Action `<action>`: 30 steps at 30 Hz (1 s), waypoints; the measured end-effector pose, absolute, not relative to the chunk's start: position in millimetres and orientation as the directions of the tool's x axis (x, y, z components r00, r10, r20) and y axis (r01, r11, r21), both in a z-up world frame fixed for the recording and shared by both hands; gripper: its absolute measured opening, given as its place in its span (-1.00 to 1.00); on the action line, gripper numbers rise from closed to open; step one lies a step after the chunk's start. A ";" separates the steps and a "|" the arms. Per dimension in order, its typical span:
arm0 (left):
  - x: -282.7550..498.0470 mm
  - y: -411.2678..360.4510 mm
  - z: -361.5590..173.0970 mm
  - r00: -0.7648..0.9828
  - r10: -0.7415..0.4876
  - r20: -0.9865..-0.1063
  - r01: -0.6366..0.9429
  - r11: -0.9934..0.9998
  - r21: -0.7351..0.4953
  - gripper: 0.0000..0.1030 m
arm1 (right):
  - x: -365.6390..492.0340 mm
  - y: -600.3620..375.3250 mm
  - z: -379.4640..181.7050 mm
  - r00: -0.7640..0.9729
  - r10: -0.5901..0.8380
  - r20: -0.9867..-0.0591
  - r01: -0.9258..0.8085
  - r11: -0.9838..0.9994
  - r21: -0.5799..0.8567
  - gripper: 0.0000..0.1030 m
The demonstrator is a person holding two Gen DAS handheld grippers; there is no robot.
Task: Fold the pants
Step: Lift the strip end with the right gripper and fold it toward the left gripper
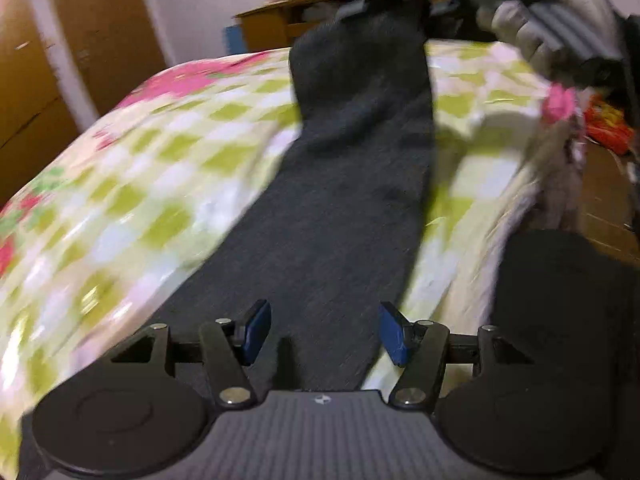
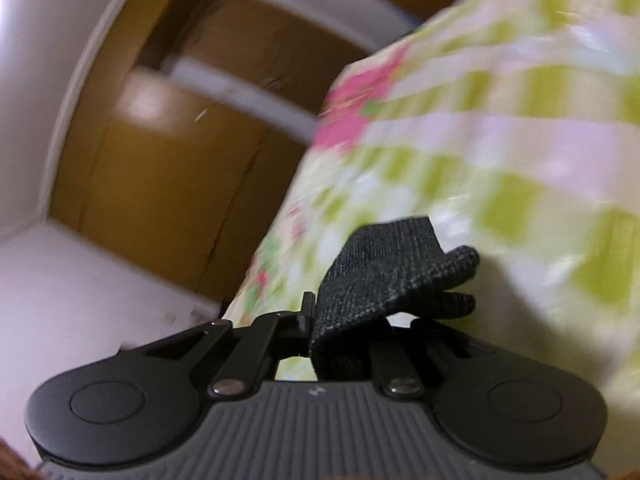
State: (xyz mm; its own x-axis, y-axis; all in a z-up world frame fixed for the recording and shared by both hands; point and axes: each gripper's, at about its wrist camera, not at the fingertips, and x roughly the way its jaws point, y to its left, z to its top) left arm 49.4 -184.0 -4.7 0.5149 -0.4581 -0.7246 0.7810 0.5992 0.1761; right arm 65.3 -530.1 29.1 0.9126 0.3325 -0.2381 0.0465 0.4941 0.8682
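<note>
The left gripper [image 1: 324, 332] hangs with its blue pads [image 1: 256, 330] spread apart above the dark grey pants [image 1: 352, 184], gripping nothing. The pants stretch in a long, knit-textured strip across the green-and-pink checked bedcover [image 1: 152, 152], the far end lifted off it. There the right gripper [image 2: 320, 316] is pinched tight on a bunched fold.

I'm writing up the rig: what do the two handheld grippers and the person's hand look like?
Both the left gripper and the right gripper have black linkage arms, round black discs and a ribbed grey body. The left has blue pads. The hand wears a grey glove.
</note>
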 end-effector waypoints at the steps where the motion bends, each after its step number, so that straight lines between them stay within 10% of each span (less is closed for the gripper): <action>1: 50.0 -168.3 -3.0 0.533 -0.436 -0.725 0.757 0.628 0.179 0.37 | 70.3 -515.9 39.9 0.904 0.361 -0.228 0.012 0.513 0.859 -0.86; 16: 37.2 54.7 2.0 0.708 -0.034 -0.705 0.312 0.911 0.269 0.39 | 146.3 -200.9 67.9 0.497 0.801 -0.335 -0.360 0.541 0.760 -0.87; 30: 2.5 129.6 0.2 0.738 0.031 -0.674 0.174 0.956 0.235 0.62 | 128.8 -64.7 35.3 0.339 0.792 -0.507 -0.449 0.610 0.653 -0.86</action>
